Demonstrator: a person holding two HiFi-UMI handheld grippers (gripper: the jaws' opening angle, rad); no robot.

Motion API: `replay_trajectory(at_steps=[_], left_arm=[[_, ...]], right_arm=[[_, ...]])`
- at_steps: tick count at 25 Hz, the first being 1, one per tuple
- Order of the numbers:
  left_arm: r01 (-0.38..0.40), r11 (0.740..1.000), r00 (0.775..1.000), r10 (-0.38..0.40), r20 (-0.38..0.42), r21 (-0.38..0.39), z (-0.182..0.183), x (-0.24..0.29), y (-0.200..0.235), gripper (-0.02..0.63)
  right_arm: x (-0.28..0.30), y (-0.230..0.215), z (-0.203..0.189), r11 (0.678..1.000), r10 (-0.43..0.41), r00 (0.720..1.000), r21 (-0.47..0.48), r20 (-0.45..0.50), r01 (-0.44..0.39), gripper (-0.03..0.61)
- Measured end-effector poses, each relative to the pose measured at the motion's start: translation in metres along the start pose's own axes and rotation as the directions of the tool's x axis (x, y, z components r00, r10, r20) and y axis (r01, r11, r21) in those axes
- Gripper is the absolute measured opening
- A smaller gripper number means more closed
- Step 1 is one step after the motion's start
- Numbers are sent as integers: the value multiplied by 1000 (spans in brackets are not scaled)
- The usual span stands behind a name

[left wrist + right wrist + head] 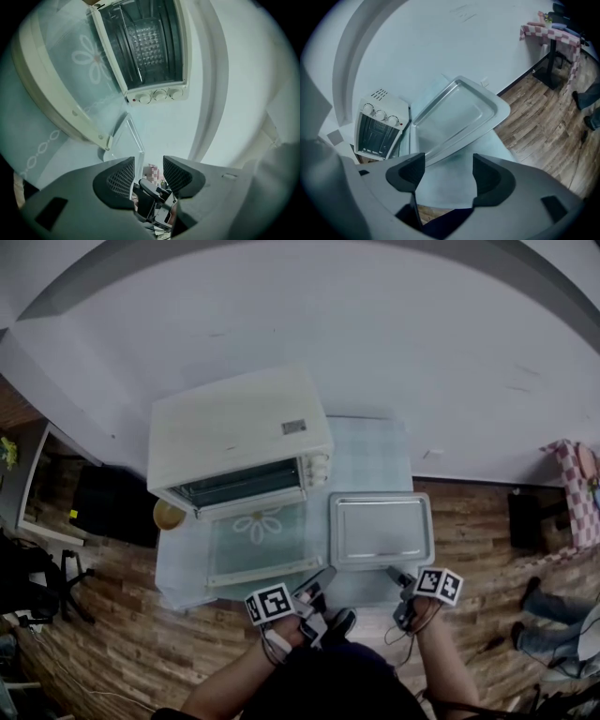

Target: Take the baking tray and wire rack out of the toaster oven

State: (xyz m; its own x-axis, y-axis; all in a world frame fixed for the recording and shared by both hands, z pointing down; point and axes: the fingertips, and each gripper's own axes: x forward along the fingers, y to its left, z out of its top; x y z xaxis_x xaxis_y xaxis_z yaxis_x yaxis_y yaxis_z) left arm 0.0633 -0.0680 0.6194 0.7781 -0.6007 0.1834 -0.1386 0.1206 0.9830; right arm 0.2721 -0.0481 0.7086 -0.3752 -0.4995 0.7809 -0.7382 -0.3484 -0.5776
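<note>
Surface: pale cloth cover, wood floor on three sides; bare room behind the tray and to the oven's right
Oven: rear left, door dropped flat toward the front edge
Rack: appears to lie inside the cavity, though its bars are hard to make out
Tray: empty, flat on the surface just right of the door, its near rim close to the front edge
Right tongs: wide apart, empty, just short of the tray's near rim
Left tongs: apart, clamping nothing, before the door's front edge
</note>
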Motion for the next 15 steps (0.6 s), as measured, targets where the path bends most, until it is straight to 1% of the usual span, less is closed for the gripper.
replay_trajectory(at_steps=[2,4,6,7,8,9,10,11,12,13,15], left_arm=[[20,999,999,-19,32,-37,12,-10,-8,189],[33,999,997,-30,66,-34,29,-23,-14,189],[31,999,994,-29,105,-20,50,-38,-19,189],[30,999,991,-28,129,-12,62,-46,-20,189],[31,1000,987,-30,157,-3,75,-56,-21,187],[32,999,981,-32,191,7,89,-65,-22,189],[31,999,973,-35,229,20,105,-75,-23,187],[28,999,962,-36,270,36,122,-86,-22,187],[20,999,949,-35,312,49,139,-96,-21,187],[11,998,936,-31,351,61,157,-107,-20,187],[-3,997,911,-30,412,79,190,-126,-16,187]], right_arm=[[-2,22,-6,999,41,999,-6,-5,-41,297],[-3,49,-10,996,94,995,1,-11,-94,290],[-5,84,-8,982,189,982,28,14,-189,278],[-7,105,-4,965,255,966,48,49,-257,268],[-9,125,1,941,324,941,67,97,-330,241],[-11,144,7,914,386,911,75,148,-399,214],[-10,160,12,888,434,880,70,193,-454,203],[-8,175,16,869,469,854,53,224,-491,198],[-3,190,17,856,495,835,32,241,-516,196],[3,204,15,846,515,821,11,246,-534,196],[19,234,8,833,536,808,0,243,-553,202]])
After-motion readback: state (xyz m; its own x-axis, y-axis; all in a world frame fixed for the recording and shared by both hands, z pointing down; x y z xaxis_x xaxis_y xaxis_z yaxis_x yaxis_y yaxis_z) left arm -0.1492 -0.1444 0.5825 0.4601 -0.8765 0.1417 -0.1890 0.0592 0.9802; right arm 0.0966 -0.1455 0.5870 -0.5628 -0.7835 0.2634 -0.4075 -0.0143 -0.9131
